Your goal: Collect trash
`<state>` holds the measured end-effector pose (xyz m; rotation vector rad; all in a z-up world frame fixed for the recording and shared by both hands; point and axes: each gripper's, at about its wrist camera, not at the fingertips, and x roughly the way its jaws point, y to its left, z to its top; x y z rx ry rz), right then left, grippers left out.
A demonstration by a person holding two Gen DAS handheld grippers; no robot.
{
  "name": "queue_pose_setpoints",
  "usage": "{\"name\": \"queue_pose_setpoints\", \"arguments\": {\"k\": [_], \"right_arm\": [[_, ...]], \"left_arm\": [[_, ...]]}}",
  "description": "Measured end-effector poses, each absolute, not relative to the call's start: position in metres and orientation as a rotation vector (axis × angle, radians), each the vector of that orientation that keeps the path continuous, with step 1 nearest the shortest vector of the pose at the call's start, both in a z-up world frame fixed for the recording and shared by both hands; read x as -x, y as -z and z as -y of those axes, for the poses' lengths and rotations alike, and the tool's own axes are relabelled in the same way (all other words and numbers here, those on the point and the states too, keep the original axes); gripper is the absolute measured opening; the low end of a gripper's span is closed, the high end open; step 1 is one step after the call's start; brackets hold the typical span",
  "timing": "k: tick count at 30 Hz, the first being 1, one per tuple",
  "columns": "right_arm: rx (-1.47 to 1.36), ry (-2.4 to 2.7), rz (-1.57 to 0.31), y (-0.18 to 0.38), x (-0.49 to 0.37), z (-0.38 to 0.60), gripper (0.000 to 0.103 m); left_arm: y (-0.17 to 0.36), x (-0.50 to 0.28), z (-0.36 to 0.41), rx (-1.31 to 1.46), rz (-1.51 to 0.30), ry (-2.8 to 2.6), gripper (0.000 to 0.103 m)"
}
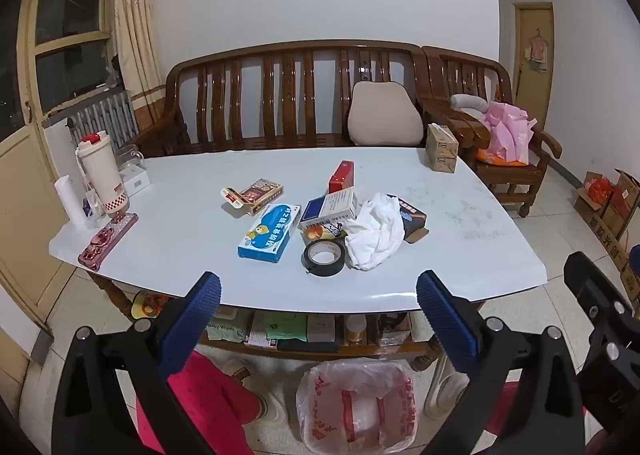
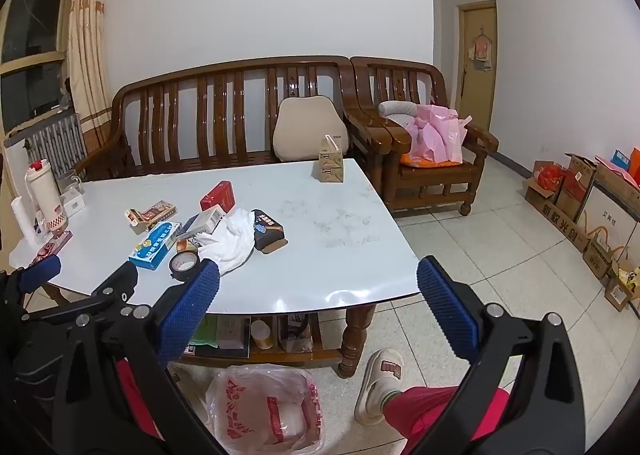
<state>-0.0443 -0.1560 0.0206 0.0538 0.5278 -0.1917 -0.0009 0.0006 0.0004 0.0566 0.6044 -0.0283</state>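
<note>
Litter lies mid-table on the white table (image 1: 460, 255): a crumpled white tissue (image 1: 376, 233), a black tape roll (image 1: 323, 257), a blue carton (image 1: 270, 231), a red box (image 1: 342, 176), a white and blue box (image 1: 330, 209), a dark box (image 1: 412, 217) and an opened brown packet (image 1: 254, 195). A bin lined with a red-printed plastic bag (image 1: 356, 407) stands on the floor below the near edge. My left gripper (image 1: 318, 295) hovers open before the table edge, nothing between its fingers. My right gripper (image 2: 318, 283) is open too, empty, right of the tissue (image 2: 232, 241) and tape roll (image 2: 184, 263).
A white flask (image 1: 102, 171), a pink phone case (image 1: 108, 241) and a tissue carton (image 1: 440, 153) stand at the table's edges. A wooden bench (image 1: 280, 95) and armchair (image 2: 420, 143) sit behind. A person's red-trousered legs and slipper (image 2: 378, 383) flank the bin. Cardboard boxes (image 2: 580, 207) line the right wall.
</note>
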Motion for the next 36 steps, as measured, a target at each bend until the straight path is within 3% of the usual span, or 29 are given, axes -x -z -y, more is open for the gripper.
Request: {"name": "queue_pose_setpoints", "arguments": {"k": [36], "right_arm": [[-0.033,0.183,-0.519,-0.023,0.041,0.144,0.097]], "left_arm": [[-0.008,0.003,-0.012,-0.035,-0.604,0.02,0.096]]}}
